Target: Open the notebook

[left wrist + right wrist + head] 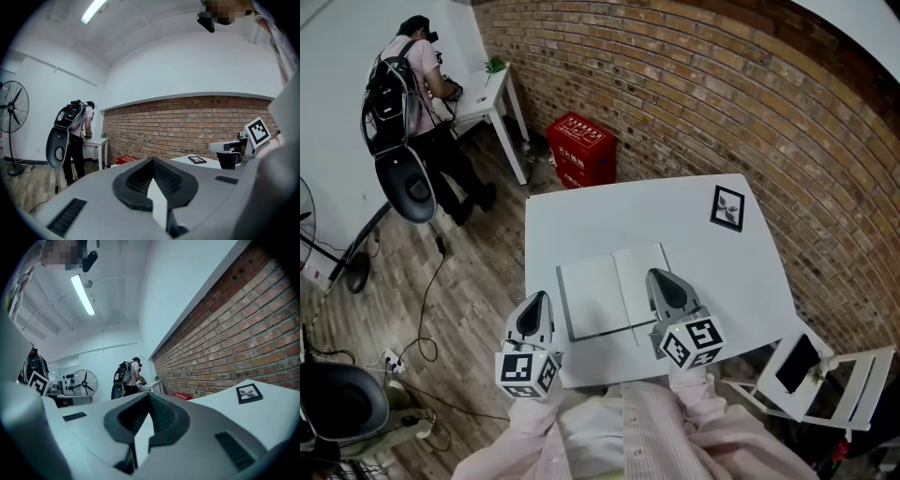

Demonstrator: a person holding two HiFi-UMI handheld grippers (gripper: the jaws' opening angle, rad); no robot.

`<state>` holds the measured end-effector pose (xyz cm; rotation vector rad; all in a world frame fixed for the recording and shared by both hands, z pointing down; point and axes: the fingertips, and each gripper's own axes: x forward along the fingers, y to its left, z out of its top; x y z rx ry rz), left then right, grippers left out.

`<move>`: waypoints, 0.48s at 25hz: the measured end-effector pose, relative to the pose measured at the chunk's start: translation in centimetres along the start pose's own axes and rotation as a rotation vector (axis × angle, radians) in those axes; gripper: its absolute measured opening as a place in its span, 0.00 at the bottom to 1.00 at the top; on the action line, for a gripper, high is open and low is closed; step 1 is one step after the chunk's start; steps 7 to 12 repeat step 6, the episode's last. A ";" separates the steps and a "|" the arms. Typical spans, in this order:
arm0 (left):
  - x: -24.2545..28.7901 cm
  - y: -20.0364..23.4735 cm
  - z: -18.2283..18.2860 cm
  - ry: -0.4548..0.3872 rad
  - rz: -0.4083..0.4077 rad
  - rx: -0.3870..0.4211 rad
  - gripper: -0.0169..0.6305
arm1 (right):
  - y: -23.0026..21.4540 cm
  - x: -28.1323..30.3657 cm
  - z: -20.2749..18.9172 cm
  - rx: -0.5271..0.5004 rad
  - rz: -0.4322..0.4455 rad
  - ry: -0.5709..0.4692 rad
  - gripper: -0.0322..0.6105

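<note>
The notebook (600, 298) lies open near the front of the white table (675, 211), with two white pages showing. My right gripper (661, 276) hovers over the right page, its jaws shut with nothing in them. My left gripper (535, 300) hangs at the table's front left edge, just left of the notebook, and is also shut and empty. In the left gripper view, the left gripper (151, 161) points level toward the brick wall. The right gripper (149, 397) does the same in its own view. Both gripper bodies hide the notebook in those views.
A small black-framed picture (727, 207) lies at the table's far right. A red crate (579, 150) stands on the floor behind the table. A person (417, 84) with a backpack works at a side table (492, 94). A white chair (811, 375) stands at the right.
</note>
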<state>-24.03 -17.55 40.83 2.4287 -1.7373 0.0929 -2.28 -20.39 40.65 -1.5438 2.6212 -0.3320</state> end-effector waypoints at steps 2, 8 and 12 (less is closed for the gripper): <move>0.1 -0.2 -0.1 0.005 -0.004 0.000 0.01 | -0.1 -0.1 0.0 0.004 -0.002 -0.001 0.05; 0.2 -0.7 -0.3 0.012 -0.010 0.001 0.01 | -0.5 -0.4 -0.2 0.003 -0.005 0.002 0.05; 0.2 -0.7 -0.3 0.012 -0.010 0.001 0.01 | -0.5 -0.4 -0.2 0.003 -0.005 0.002 0.05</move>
